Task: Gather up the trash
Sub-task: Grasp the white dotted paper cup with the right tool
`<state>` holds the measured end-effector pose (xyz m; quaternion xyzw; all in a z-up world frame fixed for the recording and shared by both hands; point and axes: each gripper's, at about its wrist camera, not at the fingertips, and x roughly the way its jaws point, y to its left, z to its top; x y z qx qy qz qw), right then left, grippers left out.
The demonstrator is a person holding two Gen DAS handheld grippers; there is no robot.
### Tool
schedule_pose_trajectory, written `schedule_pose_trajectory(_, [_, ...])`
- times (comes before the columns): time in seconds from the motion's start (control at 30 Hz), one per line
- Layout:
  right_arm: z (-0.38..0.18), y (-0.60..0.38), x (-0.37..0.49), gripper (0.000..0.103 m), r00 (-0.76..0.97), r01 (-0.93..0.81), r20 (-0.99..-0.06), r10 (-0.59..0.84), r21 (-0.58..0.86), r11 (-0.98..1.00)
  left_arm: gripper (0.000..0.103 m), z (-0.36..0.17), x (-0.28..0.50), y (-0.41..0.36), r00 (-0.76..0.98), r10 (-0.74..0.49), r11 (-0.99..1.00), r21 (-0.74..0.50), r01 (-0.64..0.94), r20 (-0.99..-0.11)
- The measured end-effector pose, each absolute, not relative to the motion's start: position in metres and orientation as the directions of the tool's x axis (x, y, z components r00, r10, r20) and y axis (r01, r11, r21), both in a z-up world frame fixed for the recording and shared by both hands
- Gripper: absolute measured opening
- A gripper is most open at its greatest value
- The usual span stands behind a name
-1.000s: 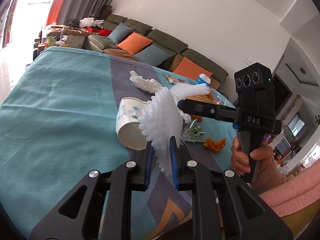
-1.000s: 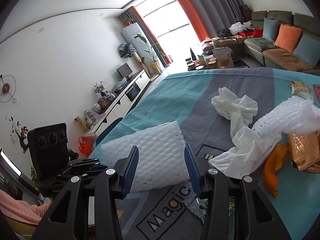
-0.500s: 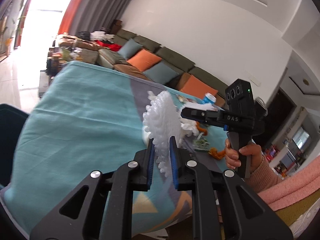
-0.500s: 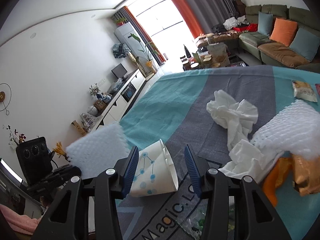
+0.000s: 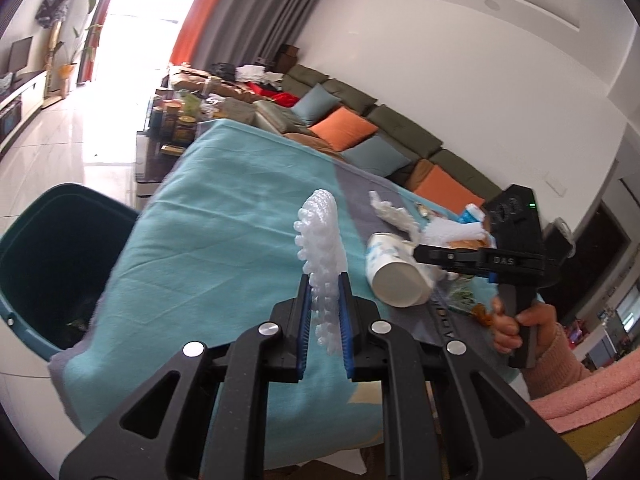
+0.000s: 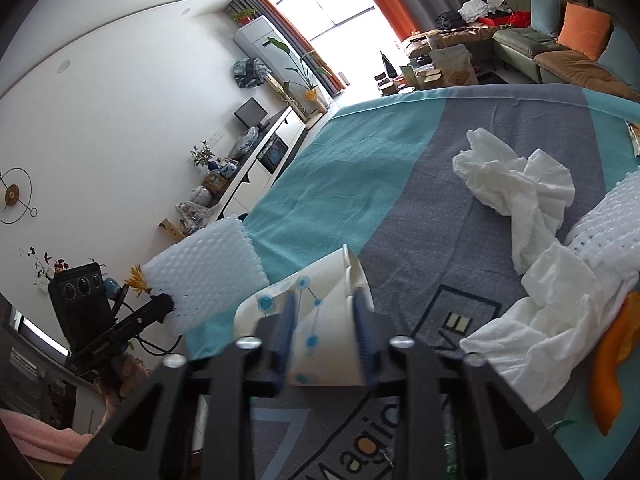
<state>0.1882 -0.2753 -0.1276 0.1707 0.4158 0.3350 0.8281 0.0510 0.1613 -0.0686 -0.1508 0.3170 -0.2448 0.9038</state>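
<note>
My left gripper is shut on a white foam net and holds it upright above the teal tablecloth, its jaws still closing a little. A dark teal bin stands on the floor off the table's left edge. A white paper cup with blue dots lies on its side between the blue pads of my right gripper. Those jaws are closing and pinch the cup's wall. In the left wrist view the right gripper reaches over the cup.
Crumpled white tissue, a second foam net and an orange wrapper lie on the grey stripe to the right of the cup. A sofa with cushions stands behind the table. A person's hand holds the right gripper.
My left gripper carried the foam net leftwards toward the table's edge, and the bin came into view. My right gripper moved onto the paper cup and its jaws narrowed around it.
</note>
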Motion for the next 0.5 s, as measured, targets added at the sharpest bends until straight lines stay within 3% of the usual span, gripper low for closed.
schedule_pose_trajectory(0.23, [-0.105, -0.26, 0.177, 0.005, 0.437, -0.474, -0.545, 0.715, 0.536, 0.699, 0.013, -0.074, 0.055, 0.175, 0.694, -0.491, 0.86, -0.421, 0.289, -0.526])
schedule_pose_trajectory(0.5, [-0.076, -0.241, 0.173, 0.004, 0.471, -0.538, -0.507, 0.722, 0.484, 0.69, 0.012, -0.068, 0.046, 0.193, 0.731, -0.444, 0.881, -0.403, 0.249, -0.518])
